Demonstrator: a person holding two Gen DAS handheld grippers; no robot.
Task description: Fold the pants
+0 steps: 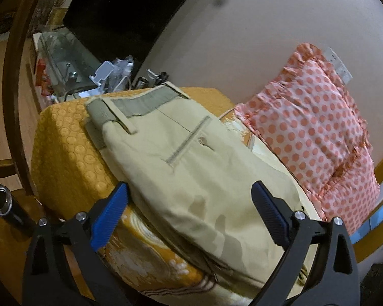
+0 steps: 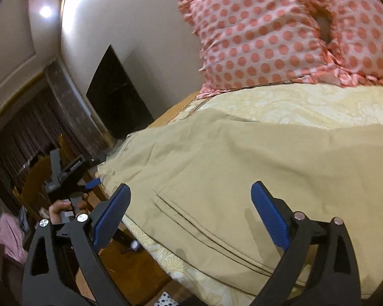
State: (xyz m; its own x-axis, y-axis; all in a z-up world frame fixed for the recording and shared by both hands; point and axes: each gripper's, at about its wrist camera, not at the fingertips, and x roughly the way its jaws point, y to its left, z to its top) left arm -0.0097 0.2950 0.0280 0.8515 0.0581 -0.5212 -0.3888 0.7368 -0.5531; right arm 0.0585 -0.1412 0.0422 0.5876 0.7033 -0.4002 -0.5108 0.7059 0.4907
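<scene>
Beige pants lie folded on a yellow patterned bedspread, waistband at the far end and a buttoned back pocket facing up. My left gripper is open, its blue pads spread just above the near end of the pants, holding nothing. In the right wrist view the pants spread across the bed, a hem seam nearest. My right gripper is open above that hem, empty. The left gripper shows at the bed's left edge, held by a hand.
A pink polka-dot pillow leans on the wall beside the pants. A glass-topped stand with clutter lies beyond the bed. A black cylinder stands on the wooden floor at the left. A dark panel stands by the wall.
</scene>
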